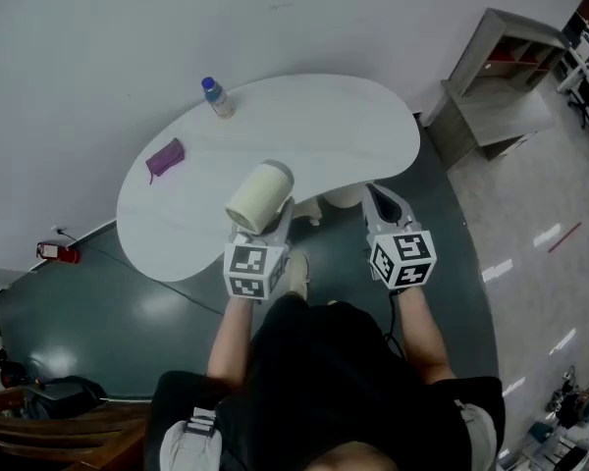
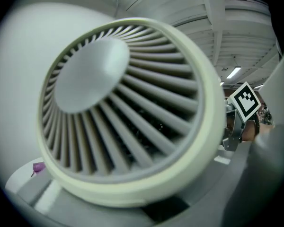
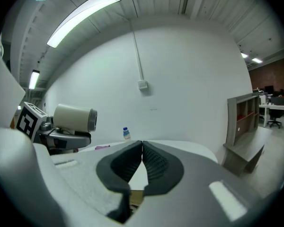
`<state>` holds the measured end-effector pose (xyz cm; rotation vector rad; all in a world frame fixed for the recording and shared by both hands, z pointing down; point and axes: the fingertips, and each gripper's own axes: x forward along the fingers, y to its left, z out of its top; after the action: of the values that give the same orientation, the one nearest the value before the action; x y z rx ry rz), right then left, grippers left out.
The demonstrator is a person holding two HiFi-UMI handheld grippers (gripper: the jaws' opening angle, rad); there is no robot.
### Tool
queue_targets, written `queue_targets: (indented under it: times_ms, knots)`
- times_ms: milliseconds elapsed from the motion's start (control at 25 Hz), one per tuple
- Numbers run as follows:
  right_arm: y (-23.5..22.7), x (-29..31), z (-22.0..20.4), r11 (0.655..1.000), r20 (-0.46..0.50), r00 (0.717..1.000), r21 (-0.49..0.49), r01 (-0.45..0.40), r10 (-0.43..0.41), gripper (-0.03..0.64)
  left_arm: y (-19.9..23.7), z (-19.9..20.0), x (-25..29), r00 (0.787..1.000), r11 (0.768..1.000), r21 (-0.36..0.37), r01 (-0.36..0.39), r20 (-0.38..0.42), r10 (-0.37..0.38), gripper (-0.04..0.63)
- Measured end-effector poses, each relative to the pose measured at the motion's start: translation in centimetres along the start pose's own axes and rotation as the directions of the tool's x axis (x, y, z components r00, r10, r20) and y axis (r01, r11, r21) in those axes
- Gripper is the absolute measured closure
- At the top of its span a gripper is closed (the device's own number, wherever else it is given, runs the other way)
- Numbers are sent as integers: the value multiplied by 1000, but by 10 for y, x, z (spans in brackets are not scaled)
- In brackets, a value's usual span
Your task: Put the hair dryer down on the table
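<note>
Closest to the lens is the hair dryer (image 2: 128, 112), vented rear facing back at me, pinched from below by my left claw (image 1: 281, 214), so its barrel runs along that claw's own line. It hangs over the near edge of the tabletop (image 1: 314, 126), with bare surface ahead and below. My right claw (image 3: 142, 145) sits just beside, pressed together, empty.

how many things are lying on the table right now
2: a bottle at the table's far edge and a purple pouch left of it, nearer. The hair dryer is held above, not set down.
</note>
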<state>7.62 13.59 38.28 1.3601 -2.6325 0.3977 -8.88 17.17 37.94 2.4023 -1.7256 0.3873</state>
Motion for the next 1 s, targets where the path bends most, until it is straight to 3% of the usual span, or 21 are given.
queue_targets:
  times_ms: [320,680,1000]
  knots:
    - [-11,46,8,992,-9,993,48,119,-119,612,34,11,58,991,990,35,134,-22,-133,433]
    - [-16,70,10,966,-21,968,68,250,-249,612,53,11,99,962,961,52,270,-45,-268,433]
    - [-19,81,-4,942,-55,945,80,325,-321,612,64,6,124,939,938,63,341,-60,-338,433]
